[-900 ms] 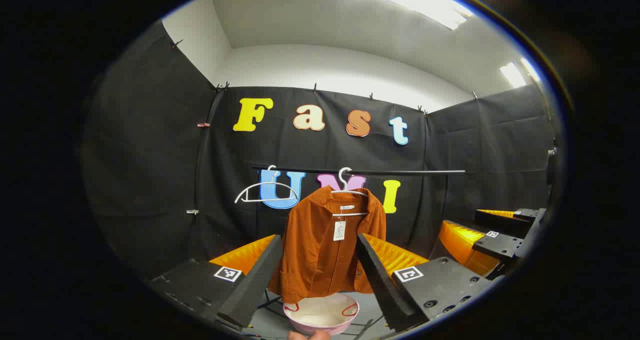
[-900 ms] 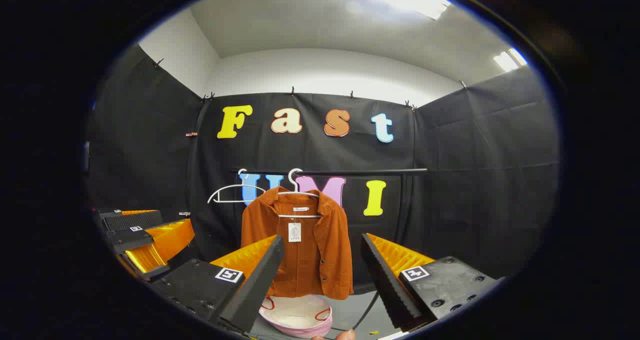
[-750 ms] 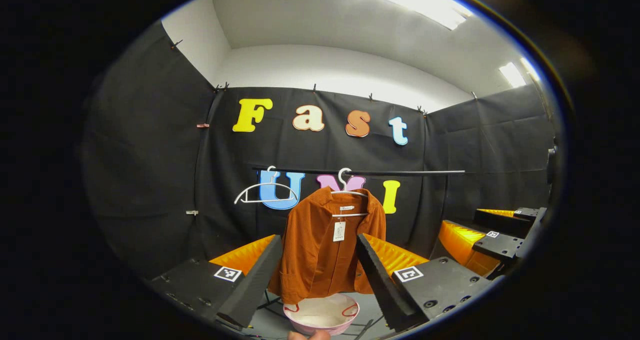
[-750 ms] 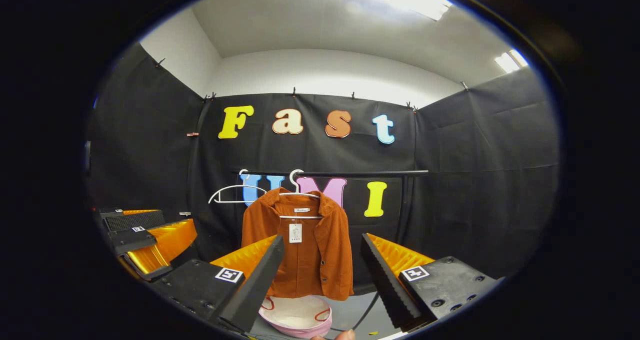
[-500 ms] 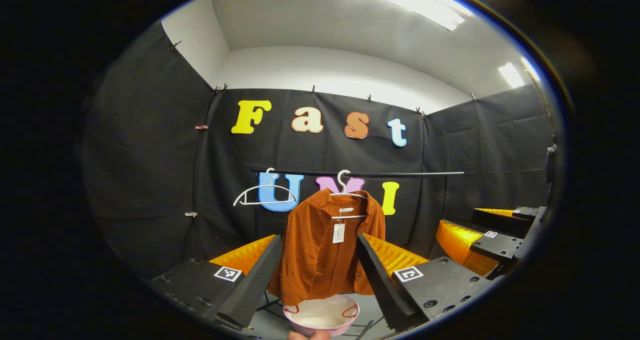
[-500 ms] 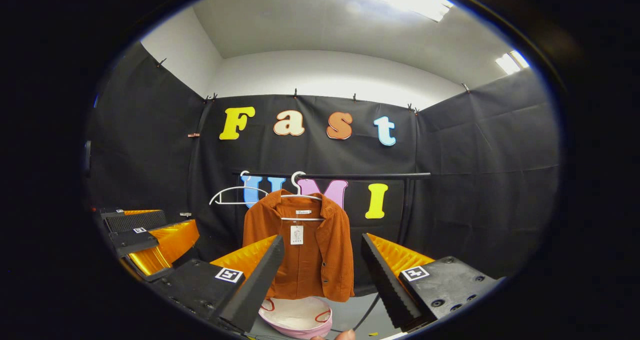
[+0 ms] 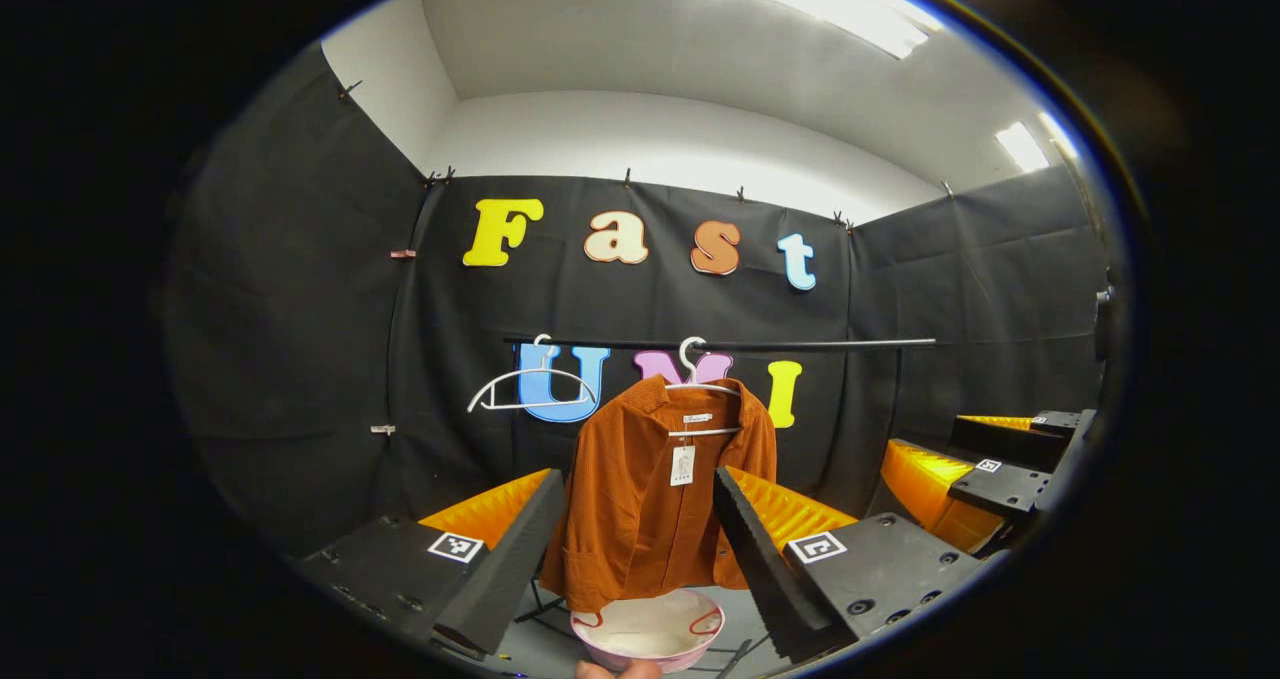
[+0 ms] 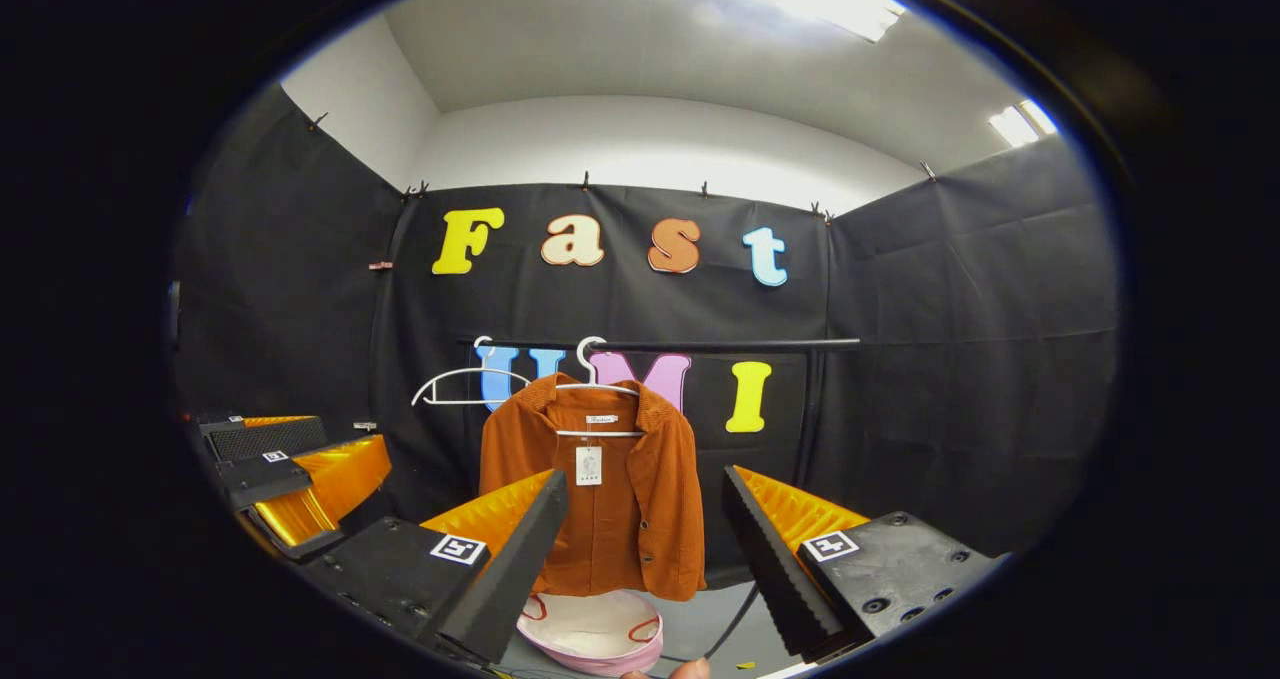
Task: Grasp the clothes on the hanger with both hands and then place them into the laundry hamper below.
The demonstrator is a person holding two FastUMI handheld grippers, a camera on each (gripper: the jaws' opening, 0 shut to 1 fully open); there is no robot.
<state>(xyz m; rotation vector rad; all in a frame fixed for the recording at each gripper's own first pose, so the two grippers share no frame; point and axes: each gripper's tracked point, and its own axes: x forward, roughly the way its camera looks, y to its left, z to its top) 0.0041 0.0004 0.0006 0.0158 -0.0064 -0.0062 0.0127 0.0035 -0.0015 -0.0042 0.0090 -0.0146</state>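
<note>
The jacket [image 7: 655, 499] hangs from a hanger [image 7: 700, 384] on the rail [image 7: 800, 343], directly above the hamper [image 7: 648, 631] on the floor. It looks like soft, light cloth that will sag and fold once lifted, and it is likely to catch on the hanger ends; the two shoulders, just below the rail, seem the best places to pinch, one per side. The left hand-held gripper [image 7: 635, 529] and the right hand-held gripper [image 8: 640, 534] both stand wide apart, holding nothing, well short of the jacket. Count: one jacket, two hangers (a bare hanger [image 7: 532, 387] is left of it on the rail), one hamper, one paper tag [image 7: 682, 465] at the collar, two grippers.
</note>
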